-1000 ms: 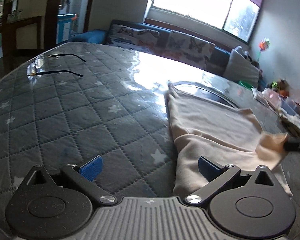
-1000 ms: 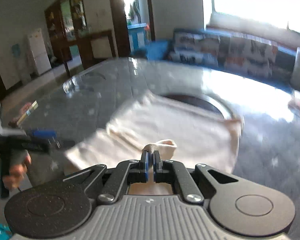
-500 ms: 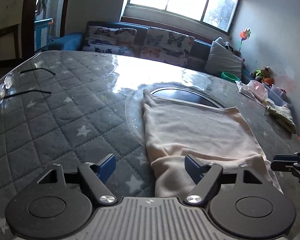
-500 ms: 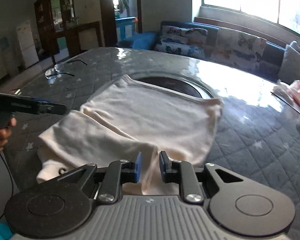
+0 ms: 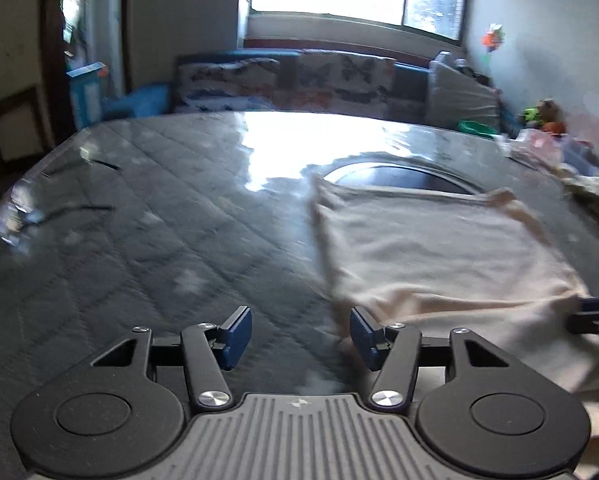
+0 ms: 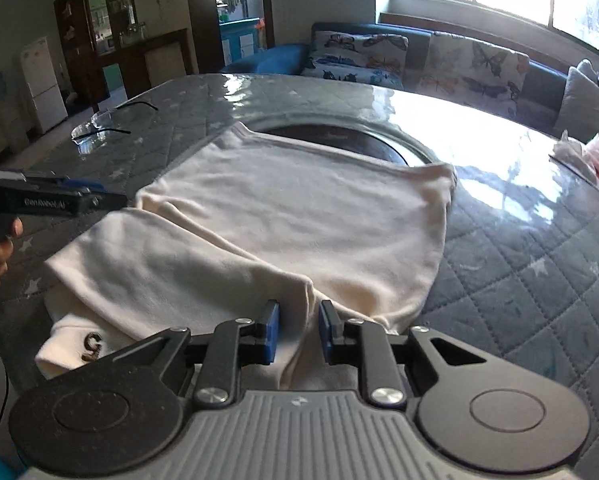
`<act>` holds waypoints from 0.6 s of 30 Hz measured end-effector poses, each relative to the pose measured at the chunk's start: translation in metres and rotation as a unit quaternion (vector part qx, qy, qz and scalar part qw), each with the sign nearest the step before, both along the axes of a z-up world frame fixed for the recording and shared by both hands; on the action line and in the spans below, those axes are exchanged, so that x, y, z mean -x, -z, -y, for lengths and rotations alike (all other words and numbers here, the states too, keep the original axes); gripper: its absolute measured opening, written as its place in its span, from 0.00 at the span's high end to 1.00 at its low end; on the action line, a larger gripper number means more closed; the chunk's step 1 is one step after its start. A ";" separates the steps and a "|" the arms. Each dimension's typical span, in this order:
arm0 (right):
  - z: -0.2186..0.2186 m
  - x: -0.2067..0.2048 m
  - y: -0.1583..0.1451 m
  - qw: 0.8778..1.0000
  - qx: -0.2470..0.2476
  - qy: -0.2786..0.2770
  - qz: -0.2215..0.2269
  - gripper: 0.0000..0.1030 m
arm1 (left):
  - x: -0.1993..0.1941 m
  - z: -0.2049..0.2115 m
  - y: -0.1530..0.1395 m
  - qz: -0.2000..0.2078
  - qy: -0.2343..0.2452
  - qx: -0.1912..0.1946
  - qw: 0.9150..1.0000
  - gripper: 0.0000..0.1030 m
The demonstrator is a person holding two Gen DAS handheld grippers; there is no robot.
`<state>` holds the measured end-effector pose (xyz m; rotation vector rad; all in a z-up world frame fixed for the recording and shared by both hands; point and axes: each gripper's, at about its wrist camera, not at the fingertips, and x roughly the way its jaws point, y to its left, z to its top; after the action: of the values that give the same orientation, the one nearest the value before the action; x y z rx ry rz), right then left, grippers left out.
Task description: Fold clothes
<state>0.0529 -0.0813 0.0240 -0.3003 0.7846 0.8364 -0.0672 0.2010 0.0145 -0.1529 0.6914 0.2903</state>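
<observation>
A cream garment (image 6: pixel 299 216) lies flat on the quilted grey table (image 6: pixel 539 280), its near part folded over on itself with a dark printed mark at the near left. It also shows in the left wrist view (image 5: pixel 439 256). My right gripper (image 6: pixel 298 332) is open, its jaws astride a fold ridge at the garment's near edge without pinching it. My left gripper (image 5: pixel 300 338) is open and empty over the table, just left of the garment's near left edge. The right gripper's tip shows at the right edge of the left wrist view (image 5: pixel 597 314).
A pair of glasses (image 6: pixel 99 124) lies at the table's far left. A dark round inset (image 6: pixel 339 140) sits beyond the garment. Pale cloths (image 6: pixel 587 156) lie at the far right. A sofa with butterfly cushions (image 6: pixel 419 60) stands behind the table.
My right gripper has opened and let go of the garment's fold, which now lies on the cloth. My left gripper has shifted left, off the garment's edge.
</observation>
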 end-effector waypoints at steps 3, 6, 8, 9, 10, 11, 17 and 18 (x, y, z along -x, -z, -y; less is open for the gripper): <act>0.000 0.001 -0.002 1.000 -0.002 -0.001 0.005 0.81 | 0.009 -0.008 -0.007 0.007 -0.002 0.007 1.000 0.44; -0.001 0.004 -0.008 1.000 -0.007 -0.004 0.019 0.79 | 0.017 -0.002 -0.011 0.008 0.022 0.009 1.000 0.44; -0.002 0.006 -0.012 1.000 -0.010 -0.006 0.028 0.78 | 0.018 0.006 -0.010 0.005 0.043 0.017 0.999 0.43; -0.004 0.006 -0.012 0.999 -0.012 -0.008 0.028 0.78 | 0.017 0.010 -0.008 0.002 0.047 0.027 0.999 0.43; -0.005 0.007 -0.012 0.999 -0.013 -0.009 0.028 0.78 | 0.016 0.013 -0.006 0.000 0.050 0.035 0.998 0.43; -0.006 0.008 -0.012 0.999 -0.013 -0.010 0.027 0.77 | 0.015 0.015 -0.004 -0.002 0.054 0.036 0.998 0.43; -0.005 0.011 -0.004 1.000 0.000 -0.016 0.024 0.74 | 0.017 0.019 0.007 -0.030 0.037 -0.004 0.999 0.42; -0.004 0.010 -0.004 1.000 0.001 -0.013 0.024 0.74 | 0.018 0.018 0.007 -0.032 0.029 -0.012 0.999 0.42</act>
<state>0.0424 -0.0769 0.0276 -0.3319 0.7387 0.8507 -0.0852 0.1834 0.0075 -0.1007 0.7540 0.2484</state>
